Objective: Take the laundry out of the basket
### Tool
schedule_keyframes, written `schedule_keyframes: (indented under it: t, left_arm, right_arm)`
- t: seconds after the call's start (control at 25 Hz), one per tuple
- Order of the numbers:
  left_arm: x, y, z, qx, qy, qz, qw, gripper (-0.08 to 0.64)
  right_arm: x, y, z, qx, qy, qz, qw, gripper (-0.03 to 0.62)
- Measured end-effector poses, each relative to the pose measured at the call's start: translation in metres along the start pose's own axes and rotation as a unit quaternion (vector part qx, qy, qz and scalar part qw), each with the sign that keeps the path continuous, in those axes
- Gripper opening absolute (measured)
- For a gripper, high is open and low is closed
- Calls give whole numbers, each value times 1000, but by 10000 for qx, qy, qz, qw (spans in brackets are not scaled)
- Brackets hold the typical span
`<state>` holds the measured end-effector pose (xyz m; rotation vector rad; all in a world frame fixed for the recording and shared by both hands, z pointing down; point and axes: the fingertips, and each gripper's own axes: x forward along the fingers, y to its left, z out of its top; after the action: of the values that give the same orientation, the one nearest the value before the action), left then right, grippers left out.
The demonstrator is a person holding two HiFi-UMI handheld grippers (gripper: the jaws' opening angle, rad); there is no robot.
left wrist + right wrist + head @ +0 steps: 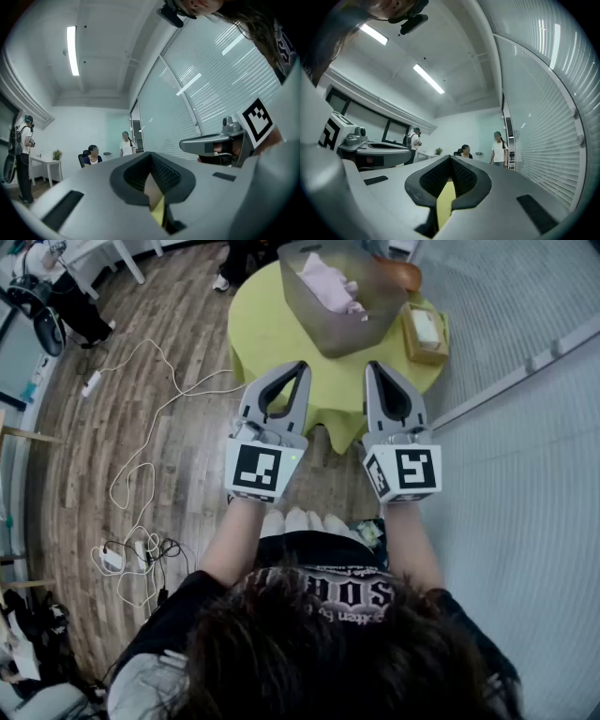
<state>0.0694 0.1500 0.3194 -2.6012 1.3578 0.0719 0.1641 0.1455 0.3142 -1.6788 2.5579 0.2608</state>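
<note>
Both tongs are hovering side by side, roughly level, short of the table (267, 338). Left gripper (284, 373): jaws pressed together, nothing between them. Right gripper (377, 371): likewise clenched and empty.

The laundry (328, 282), a pale pink bundle, is lying inside the grey basket (319, 326) on the table's far side, well apart from both tips. A tissue box (424, 332) is sitting just beside the basket on the right.

Judging the step as the approach, with nothing lifted out yet. To do it well:
- open one jaw pair before entering the basket;
- come in over the near rim from above, not through the wall;
- bite a raised fold of cloth, not a flat patch;
- lift straight up so the basket is not dragging along;
- keep clear of the box.
</note>
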Motion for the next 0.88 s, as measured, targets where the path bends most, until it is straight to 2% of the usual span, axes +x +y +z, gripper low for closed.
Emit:
schedule_keyframes:
  t: [0.36, 0.88]
  left_arm:
    - [1, 11, 0, 23, -74, -7, 10000, 0]
    - [-7, 33, -15, -163, -34, -14, 9999, 0]
  right_arm:
    - [8, 1, -4, 24, -51, -22, 10000, 28]
    - [18, 15, -19, 257, 96, 262, 9993, 31]
